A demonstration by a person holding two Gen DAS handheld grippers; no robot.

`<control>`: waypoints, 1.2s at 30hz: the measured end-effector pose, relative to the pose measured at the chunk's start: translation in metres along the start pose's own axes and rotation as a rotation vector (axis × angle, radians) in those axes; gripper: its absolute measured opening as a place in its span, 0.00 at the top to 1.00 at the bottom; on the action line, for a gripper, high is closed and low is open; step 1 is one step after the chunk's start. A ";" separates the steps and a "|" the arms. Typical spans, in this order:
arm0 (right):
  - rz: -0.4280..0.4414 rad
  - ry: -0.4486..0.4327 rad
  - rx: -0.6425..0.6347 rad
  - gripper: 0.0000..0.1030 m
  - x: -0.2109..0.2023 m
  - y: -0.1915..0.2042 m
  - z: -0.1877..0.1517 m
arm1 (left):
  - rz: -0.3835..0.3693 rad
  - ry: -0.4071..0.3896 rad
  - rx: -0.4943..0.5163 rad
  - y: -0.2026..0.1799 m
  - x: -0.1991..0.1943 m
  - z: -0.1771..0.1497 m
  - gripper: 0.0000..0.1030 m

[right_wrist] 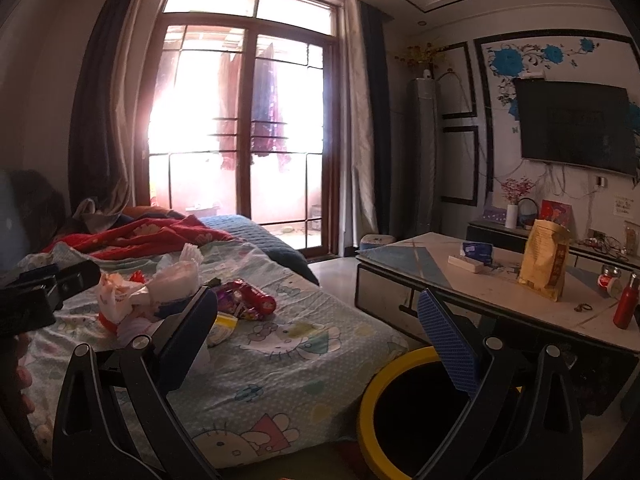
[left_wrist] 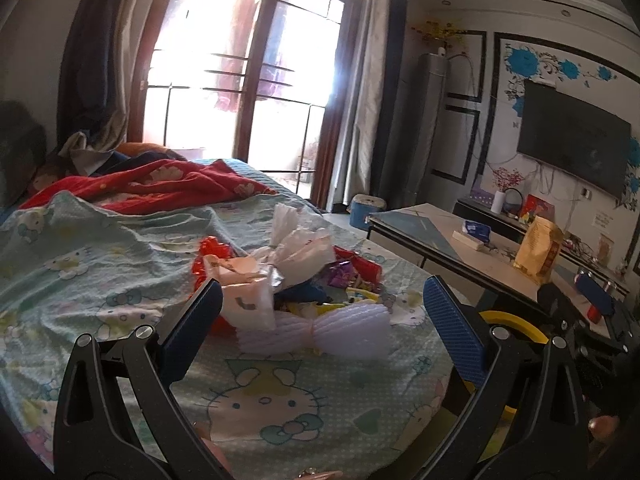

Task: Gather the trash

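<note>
A pile of trash (left_wrist: 296,276) lies on the bed's Hello Kitty sheet (left_wrist: 100,264): white plastic bags, red and purple wrappers, and a white foam net (left_wrist: 320,332) at the front. My left gripper (left_wrist: 320,320) is open and empty, its jaws wide either side of the foam net, just short of the pile. The pile shows in the right wrist view (right_wrist: 172,296) to the left. My right gripper (right_wrist: 316,328) is open and empty, above the bed's edge. A yellow-rimmed black bin (right_wrist: 416,412) stands on the floor beside the bed, below the right finger.
A low table (right_wrist: 500,300) stands right of the bed with a yellow bag (right_wrist: 544,260), a blue pack and a red bottle (right_wrist: 626,304). A red blanket (left_wrist: 152,184) is bunched at the bed's far end. A TV (right_wrist: 576,128) hangs on the right wall.
</note>
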State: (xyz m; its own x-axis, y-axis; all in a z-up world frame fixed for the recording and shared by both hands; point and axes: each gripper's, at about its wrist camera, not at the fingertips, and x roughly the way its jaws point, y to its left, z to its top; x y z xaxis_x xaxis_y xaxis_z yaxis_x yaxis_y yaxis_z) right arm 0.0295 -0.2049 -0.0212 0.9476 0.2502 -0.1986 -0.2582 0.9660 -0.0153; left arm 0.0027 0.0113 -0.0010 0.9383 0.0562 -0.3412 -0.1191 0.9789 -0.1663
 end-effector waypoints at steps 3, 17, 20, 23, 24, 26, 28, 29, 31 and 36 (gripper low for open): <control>0.036 0.014 -0.019 0.06 0.005 0.009 -0.001 | 0.016 -0.007 -0.016 0.009 0.001 0.003 0.10; 0.237 0.091 -0.100 0.06 0.030 0.071 0.011 | 0.141 -0.033 -0.093 0.055 0.002 0.015 0.10; 0.279 0.115 -0.116 0.06 0.038 0.084 0.011 | 0.162 -0.031 -0.113 0.069 0.005 0.017 0.10; 0.312 0.144 -0.118 0.06 0.050 0.096 0.012 | 0.183 -0.021 -0.131 0.083 0.009 0.018 0.10; 0.318 0.151 -0.118 0.06 0.053 0.098 0.012 | 0.196 -0.007 -0.141 0.089 0.011 0.018 0.10; 0.328 0.172 -0.111 0.06 0.064 0.103 0.012 | 0.192 0.008 -0.157 0.097 0.016 0.017 0.10; 0.334 0.196 -0.104 0.06 0.075 0.105 0.010 | 0.175 0.032 -0.170 0.106 0.023 0.017 0.10; 0.334 0.209 -0.102 0.06 0.080 0.104 0.009 | 0.159 0.049 -0.177 0.110 0.028 0.018 0.10; 0.338 0.244 -0.092 0.06 0.092 0.103 0.006 | 0.121 0.085 -0.196 0.116 0.039 0.018 0.10; 0.345 0.324 -0.057 0.06 0.113 0.099 -0.005 | 0.034 0.159 -0.160 0.111 0.069 0.020 0.10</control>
State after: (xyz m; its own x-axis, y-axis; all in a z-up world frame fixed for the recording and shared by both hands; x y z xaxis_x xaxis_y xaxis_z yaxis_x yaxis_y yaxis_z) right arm 0.1098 -0.0818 -0.0500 0.6995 0.5139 -0.4965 -0.5661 0.8225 0.0538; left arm 0.0609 0.1279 -0.0247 0.8715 0.0442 -0.4885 -0.2115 0.9325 -0.2929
